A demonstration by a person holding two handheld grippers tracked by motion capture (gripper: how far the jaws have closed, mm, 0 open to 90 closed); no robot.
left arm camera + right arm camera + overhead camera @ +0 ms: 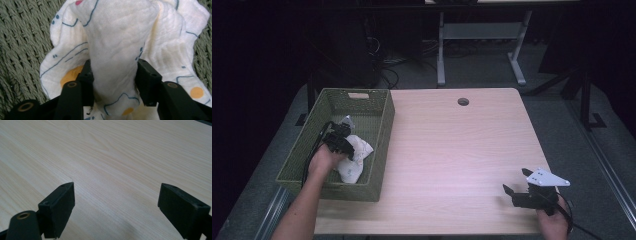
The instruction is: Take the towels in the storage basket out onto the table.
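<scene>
Item: cloth, white with blue line drawings and yellow and red dots. Lies crumpled inside the basket, on its woven floor, toward the near right part.

Item: basket, green woven, rectangular, with a handle slot in its far wall. Stands at the left edge of the table, partly overhanging that edge.

Item: left gripper, held in the person's left hand, lowered into the basket. In the left gripper view its jaws stand on either side of a raised fold of the cloth, both pads pressed against it, pinching the fold between them.

Item: right gripper, held in the person's right hand near the table's front right corner, well apart from the basket. Jaws spread wide, nothing between them; bare wood below in the right gripper view. Grey three-cornered plate on top.

Item: table, pale wood grain, round hole near its far edge
</scene>
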